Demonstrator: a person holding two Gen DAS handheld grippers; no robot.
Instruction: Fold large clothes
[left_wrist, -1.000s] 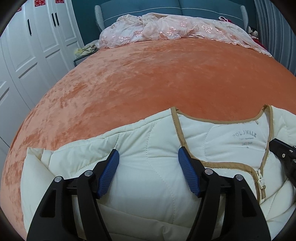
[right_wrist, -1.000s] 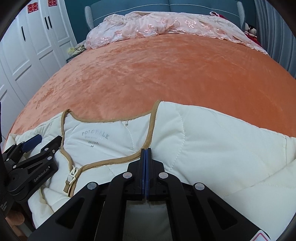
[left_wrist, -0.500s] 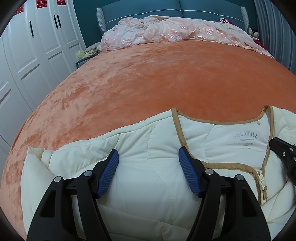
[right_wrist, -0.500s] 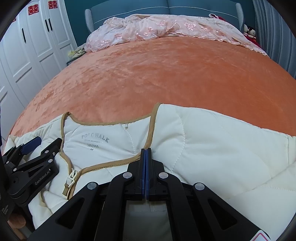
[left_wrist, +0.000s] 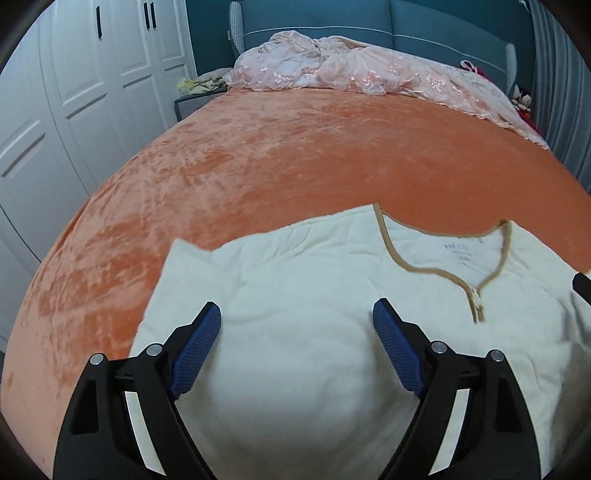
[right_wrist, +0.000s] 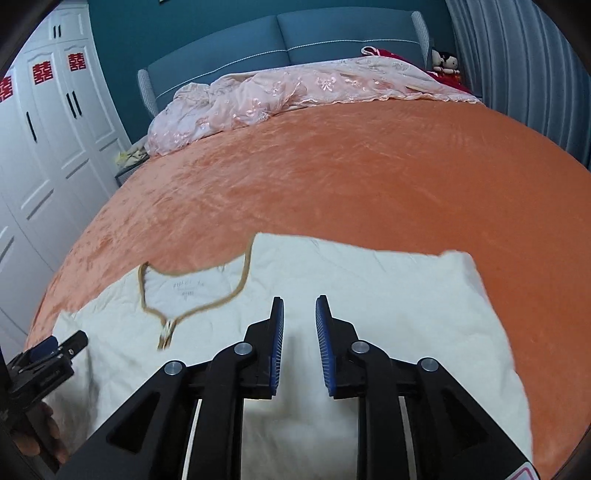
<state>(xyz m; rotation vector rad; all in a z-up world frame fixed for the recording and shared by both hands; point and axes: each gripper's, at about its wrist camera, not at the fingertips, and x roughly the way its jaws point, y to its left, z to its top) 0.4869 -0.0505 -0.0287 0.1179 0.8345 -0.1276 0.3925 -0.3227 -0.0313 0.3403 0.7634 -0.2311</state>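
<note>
Right wrist view: both grippers off the cream jacket (right_wrist: 388, 295), lower frame.
Left gripper (left_wrist: 297, 325) wide, right gripper (right_wrist: 299, 321) just parted, both empty; I'd regrip the hem evenly.

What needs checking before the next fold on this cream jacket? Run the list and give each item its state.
1. Left gripper free of fabric: ok. Its jaws have just been opening and stand wide above the cream jacket, nothing pinched.
2. Right gripper released: ok. Its jaws have just been opening; a narrow gap shows, no cloth between the pads.
3. Jacket lying flat on the orange bedspread: ok, spread out with the collar facing up.
4. Zipper closed below the collar: cannot tell, blurred.
5. Room ahead for folding: ok; the pink lace cover sits far off by the headboard.
6. Jacket's near hem: cannot tell, hidden under the grippers.
</note>
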